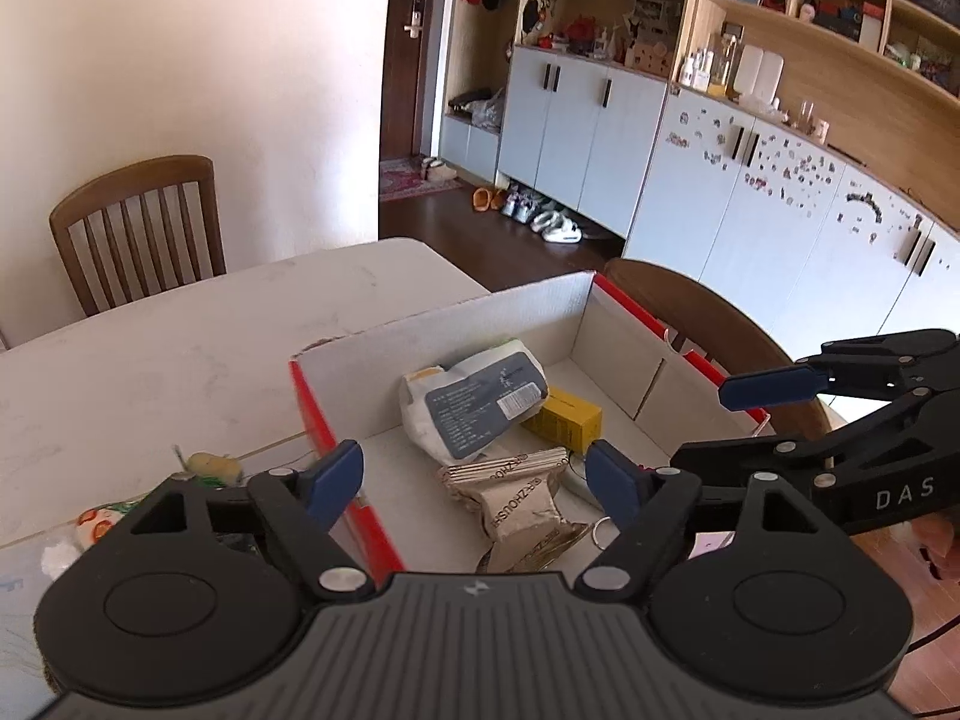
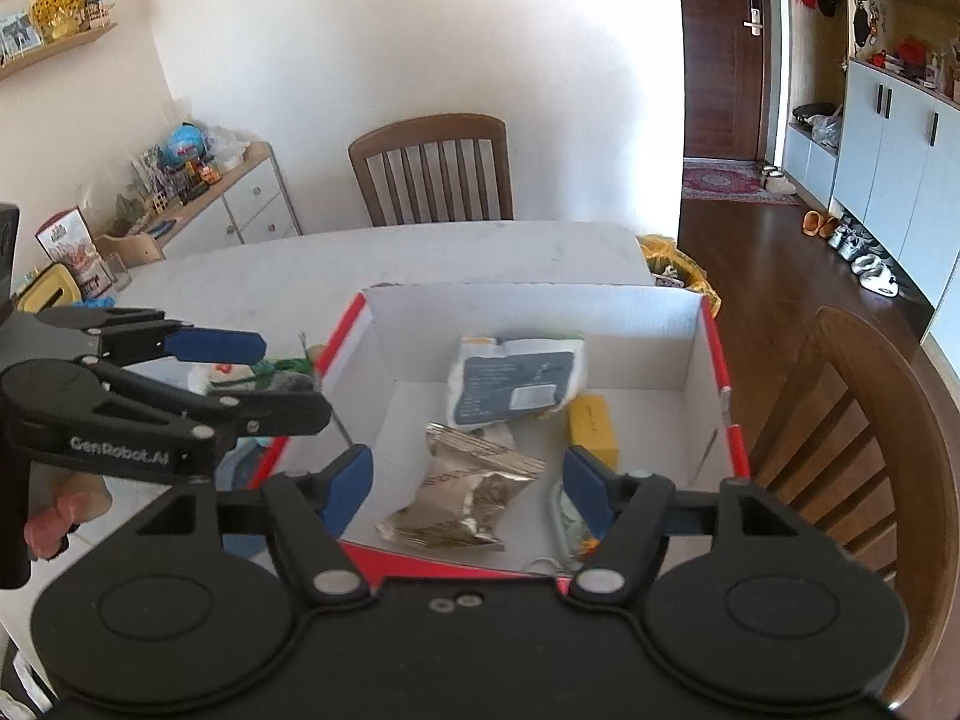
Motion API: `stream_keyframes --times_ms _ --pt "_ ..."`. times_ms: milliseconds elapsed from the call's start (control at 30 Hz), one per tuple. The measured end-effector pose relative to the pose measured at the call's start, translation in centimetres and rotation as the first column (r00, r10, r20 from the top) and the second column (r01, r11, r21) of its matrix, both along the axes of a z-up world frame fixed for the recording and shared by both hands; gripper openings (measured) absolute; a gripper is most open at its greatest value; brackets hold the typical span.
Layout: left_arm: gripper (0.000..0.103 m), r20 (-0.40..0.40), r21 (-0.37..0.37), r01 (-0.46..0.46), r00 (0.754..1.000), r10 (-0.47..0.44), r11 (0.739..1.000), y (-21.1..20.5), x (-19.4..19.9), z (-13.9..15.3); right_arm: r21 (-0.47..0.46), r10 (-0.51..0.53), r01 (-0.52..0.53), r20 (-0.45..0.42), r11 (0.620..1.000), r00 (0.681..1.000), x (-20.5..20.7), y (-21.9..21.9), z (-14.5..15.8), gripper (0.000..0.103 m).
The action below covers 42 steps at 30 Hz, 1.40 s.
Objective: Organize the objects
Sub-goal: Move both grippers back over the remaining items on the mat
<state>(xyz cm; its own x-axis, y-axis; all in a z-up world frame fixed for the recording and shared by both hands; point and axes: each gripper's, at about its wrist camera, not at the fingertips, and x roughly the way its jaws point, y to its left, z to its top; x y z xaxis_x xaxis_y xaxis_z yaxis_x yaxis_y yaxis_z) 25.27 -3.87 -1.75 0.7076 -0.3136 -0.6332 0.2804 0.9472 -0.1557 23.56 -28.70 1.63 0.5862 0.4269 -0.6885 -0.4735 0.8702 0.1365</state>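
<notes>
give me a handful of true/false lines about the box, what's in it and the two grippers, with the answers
1. The white pouch with the grey label lies inside the red-edged box. True.
2. The left gripper is clamped on the gold snack packet. False: its jaws stand open with nothing between the pads; the gold snack packet lies on the box floor.
3. A yellow carton sits in the box beside the white pouch. True.
4. The box is closed with a lid. False: it is open at the top and its contents show.
5. The right gripper is open and holds nothing. True.
6. The box sits on the wooden chair. False: it rests on the pale table.
</notes>
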Motion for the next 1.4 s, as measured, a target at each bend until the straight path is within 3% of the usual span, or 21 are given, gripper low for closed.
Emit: stream_keyframes --times_ms 333,433,633,1033,1267,1400 --pt "0.091 0.015 -0.031 -0.027 1.000 0.028 0.999 4.4 -2.0 0.5 0.056 -0.048 0.046 0.023 0.997 0.999 -1.9 3.1 0.3 0.097" --pt "0.099 0.010 -0.051 -0.055 0.998 0.055 0.997 6.1 -2.4 0.3 0.073 -0.058 0.057 0.019 0.996 0.998 -2.3 4.2 0.2 0.099" --pt "0.101 0.010 -0.084 -0.088 0.996 0.089 0.993 9.8 -3.2 -0.3 0.073 -0.067 0.065 0.027 0.995 0.997 -3.0 6.9 0.0 0.099" --pt "0.103 0.038 -0.079 -0.174 0.983 0.178 0.982 18.2 -5.1 -2.8 0.051 -0.027 0.027 0.010 0.998 1.000 -4.0 13.3 -0.9 0.099" --pt "0.103 0.056 0.012 -0.223 0.973 0.222 0.975 22.3 -5.7 -5.4 0.020 0.029 -0.029 -0.014 0.999 0.999 -4.2 17.6 -2.0 0.097" --pt "0.103 0.013 0.031 -0.227 0.974 0.227 0.973 24.3 -5.6 -7.6 0.002 0.059 -0.059 -0.035 0.998 0.998 -4.1 20.1 -2.9 0.095"
